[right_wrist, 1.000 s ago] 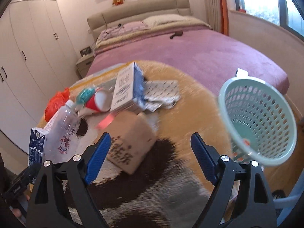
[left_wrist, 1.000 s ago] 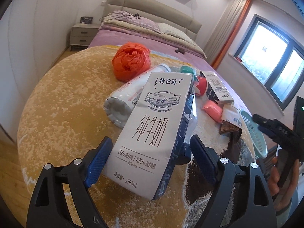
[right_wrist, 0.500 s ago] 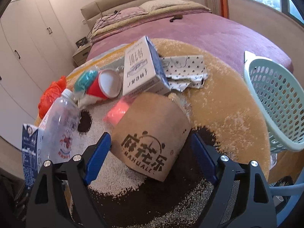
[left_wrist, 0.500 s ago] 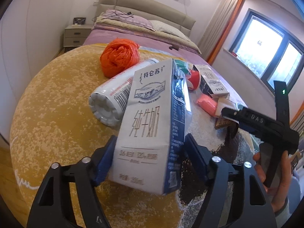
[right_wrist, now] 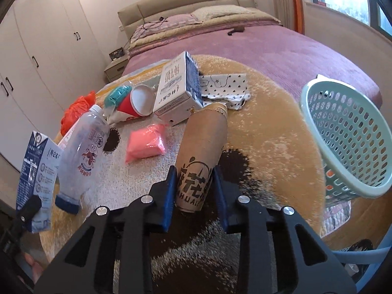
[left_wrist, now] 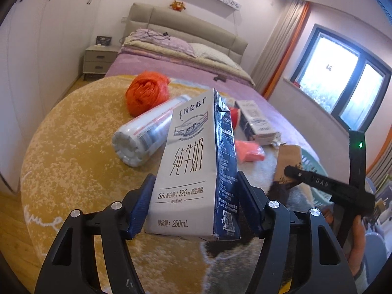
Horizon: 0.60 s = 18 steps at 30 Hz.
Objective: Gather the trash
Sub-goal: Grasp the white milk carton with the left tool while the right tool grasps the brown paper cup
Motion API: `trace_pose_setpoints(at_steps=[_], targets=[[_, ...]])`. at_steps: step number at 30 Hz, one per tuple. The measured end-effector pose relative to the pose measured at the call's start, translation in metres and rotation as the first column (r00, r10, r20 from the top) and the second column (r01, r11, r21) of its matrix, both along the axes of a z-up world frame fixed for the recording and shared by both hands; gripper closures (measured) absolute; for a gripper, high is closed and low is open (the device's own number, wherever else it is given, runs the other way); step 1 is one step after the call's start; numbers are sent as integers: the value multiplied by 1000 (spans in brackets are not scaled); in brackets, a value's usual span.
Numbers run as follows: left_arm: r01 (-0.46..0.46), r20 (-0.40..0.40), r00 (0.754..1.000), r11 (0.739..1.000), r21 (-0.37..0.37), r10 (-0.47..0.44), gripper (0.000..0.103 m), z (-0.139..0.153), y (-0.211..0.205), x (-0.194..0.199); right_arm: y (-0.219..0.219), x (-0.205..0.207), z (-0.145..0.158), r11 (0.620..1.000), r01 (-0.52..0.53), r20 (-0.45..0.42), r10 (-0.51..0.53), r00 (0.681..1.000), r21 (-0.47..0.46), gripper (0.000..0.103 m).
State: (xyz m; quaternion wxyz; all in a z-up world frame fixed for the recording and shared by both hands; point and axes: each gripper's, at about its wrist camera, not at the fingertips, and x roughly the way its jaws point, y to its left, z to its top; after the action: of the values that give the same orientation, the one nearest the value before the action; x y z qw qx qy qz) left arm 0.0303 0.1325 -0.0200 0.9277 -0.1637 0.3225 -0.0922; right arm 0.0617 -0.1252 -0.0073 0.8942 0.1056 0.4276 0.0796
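Note:
My left gripper [left_wrist: 196, 205] is shut on a white and navy 250 mL milk carton [left_wrist: 193, 171], held upright above the round rug; the carton also shows in the right wrist view [right_wrist: 36, 171]. My right gripper [right_wrist: 194, 191] is shut on a brown paper bag [right_wrist: 201, 156] lying on the rug. A mint perforated basket [right_wrist: 348, 137] stands tilted at the right. Loose on the rug lie a clear plastic bottle [right_wrist: 85, 147], a pink packet [right_wrist: 147, 142], a red paper cup [right_wrist: 136, 103], a second milk carton [right_wrist: 178, 90] and an orange plastic bag [left_wrist: 147, 93].
The trash lies on a round yellow and brown rug [left_wrist: 73, 147] at the foot of a purple bed [right_wrist: 281, 49]. White wardrobes [right_wrist: 36, 49] line the left wall. A nightstand [left_wrist: 99, 58] stands by the bed. A star-patterned bag [right_wrist: 225, 85] lies beyond the carton.
My left gripper closed on the milk carton and lifted it upright. My right gripper moved forward and closed on the brown paper bag.

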Motion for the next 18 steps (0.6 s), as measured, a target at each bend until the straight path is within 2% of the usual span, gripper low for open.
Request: trace_pose_setpoints(at_steps=[4, 5, 6, 11, 14, 18], targets=[[27, 41, 999, 1000, -12, -27, 43, 13, -12, -7, -8, -12, 16, 1000, 1, 59, 1, 998, -21, 77], [38, 51, 998, 999, -13, -37, 49, 17, -16, -7, -10, -15, 20, 1000, 1, 72, 0, 997, -22, 77], [59, 56, 997, 998, -18, -58, 64, 20, -21, -6, -13, -18, 25, 1000, 3, 87, -1, 996, -22, 77], [83, 23, 996, 996, 14, -83, 65, 22, -48, 9, -32, -28, 43, 999, 31, 145, -25, 989, -38, 77], [115, 35, 993, 993, -12, -114, 66, 23, -61, 10, -47, -34, 48, 998, 55, 165, -48, 985, -40, 77], [158, 48, 986, 987, 21, -159, 66, 30, -86, 15, -71, -36, 50, 995, 92, 173, -86, 981, -26, 77]])
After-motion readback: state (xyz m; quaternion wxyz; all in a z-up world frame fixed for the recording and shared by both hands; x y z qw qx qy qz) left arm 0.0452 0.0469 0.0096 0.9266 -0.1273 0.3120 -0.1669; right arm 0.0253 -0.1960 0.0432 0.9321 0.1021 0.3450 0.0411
